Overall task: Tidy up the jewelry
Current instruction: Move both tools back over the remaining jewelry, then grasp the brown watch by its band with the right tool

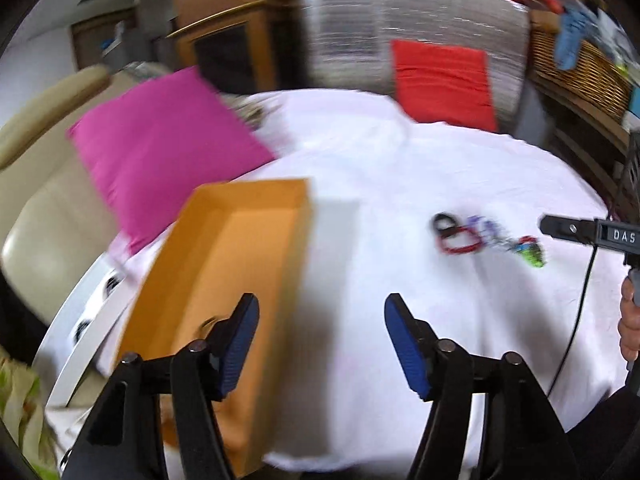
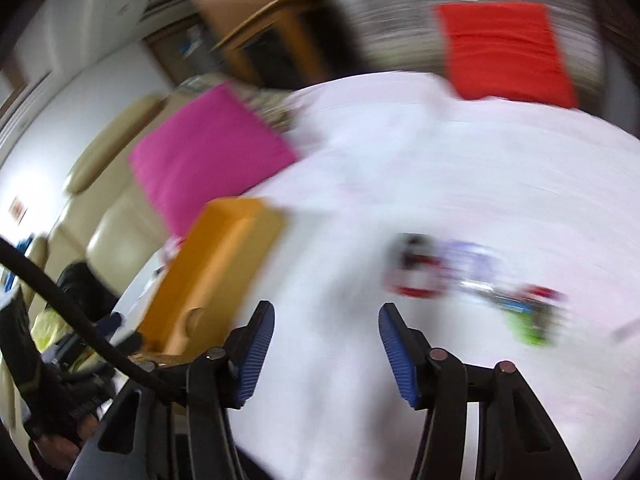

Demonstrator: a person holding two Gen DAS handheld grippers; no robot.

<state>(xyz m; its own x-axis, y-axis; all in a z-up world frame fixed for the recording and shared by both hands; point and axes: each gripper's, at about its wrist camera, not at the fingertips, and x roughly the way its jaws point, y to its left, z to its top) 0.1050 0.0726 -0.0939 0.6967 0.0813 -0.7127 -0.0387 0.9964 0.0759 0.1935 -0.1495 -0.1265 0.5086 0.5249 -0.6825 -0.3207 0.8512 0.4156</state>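
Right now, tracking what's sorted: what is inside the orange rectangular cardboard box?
The orange rectangular cardboard box shows only bare orange floor; the left tool covers its near end. The tangled colourful jewellery lies outside.

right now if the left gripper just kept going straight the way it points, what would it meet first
Most likely the bare white cloth just right of the orange box. The left gripper is open and empty; the box sits by its left finger, and the jewelry pile lies off to the right. Depth is unclear through the blur.
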